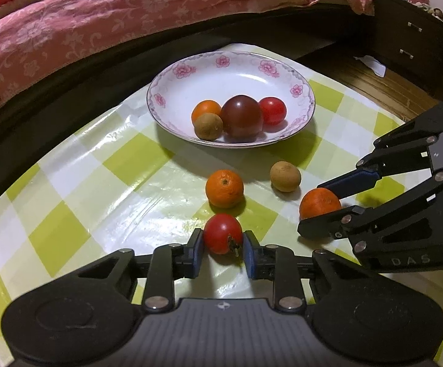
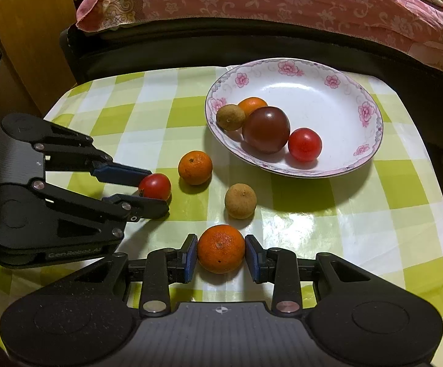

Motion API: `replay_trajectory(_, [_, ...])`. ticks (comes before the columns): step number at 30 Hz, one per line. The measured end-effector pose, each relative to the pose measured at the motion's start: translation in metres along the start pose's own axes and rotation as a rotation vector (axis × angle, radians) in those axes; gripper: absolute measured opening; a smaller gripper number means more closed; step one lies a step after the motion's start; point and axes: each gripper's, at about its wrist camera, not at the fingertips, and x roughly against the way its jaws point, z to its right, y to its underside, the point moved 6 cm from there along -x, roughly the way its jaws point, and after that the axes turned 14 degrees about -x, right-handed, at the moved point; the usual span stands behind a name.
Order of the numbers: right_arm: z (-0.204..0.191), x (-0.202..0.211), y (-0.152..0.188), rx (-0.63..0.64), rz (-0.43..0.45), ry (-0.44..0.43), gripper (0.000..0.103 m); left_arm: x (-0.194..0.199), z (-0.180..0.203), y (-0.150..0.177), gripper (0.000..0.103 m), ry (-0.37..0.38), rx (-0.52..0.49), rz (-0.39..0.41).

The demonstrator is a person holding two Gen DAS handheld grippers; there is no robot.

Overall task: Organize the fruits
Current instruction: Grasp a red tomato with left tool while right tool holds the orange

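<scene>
Near the plate [image 1: 307, 91]: left gripper [image 1: 223, 243] clamped on red tomato [image 1: 221, 237], right gripper [image 2: 221, 255] clamped on orange [image 2: 221, 252]. Possible to slip, being round and smooth, if lifted quickly.

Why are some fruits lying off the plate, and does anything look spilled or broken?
Nothing looks damaged or spilled. Four fruits simply sit outside the plate: an orange and a brown fruit on the tablecloth, a tomato between the left gripper jaws, and another orange between the right gripper jaws.
</scene>
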Motion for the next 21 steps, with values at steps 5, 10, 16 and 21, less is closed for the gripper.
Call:
replay_trajectory(5, [-0.001,-0.001,0.0,0.007,-0.005,0.013,0.03,0.001,0.001,0.0,0.034,-0.009,0.003,-0.003])
replay_trajectory(10, [-0.002,-0.002,0.0,0.015,-0.008,0.02,0.03,0.001,0.002,-0.001,0.034,-0.003,-0.003,-0.011])
replay_trajectory(16, [-0.003,0.0,0.001,0.044,-0.005,0.052,0.029,0.004,0.002,-0.003,0.034,-0.005,-0.007,-0.008])
replay_trajectory(21, [-0.003,0.003,-0.003,0.058,0.01,0.074,0.029,0.011,0.003,-0.007,0.034,-0.01,-0.01,0.007])
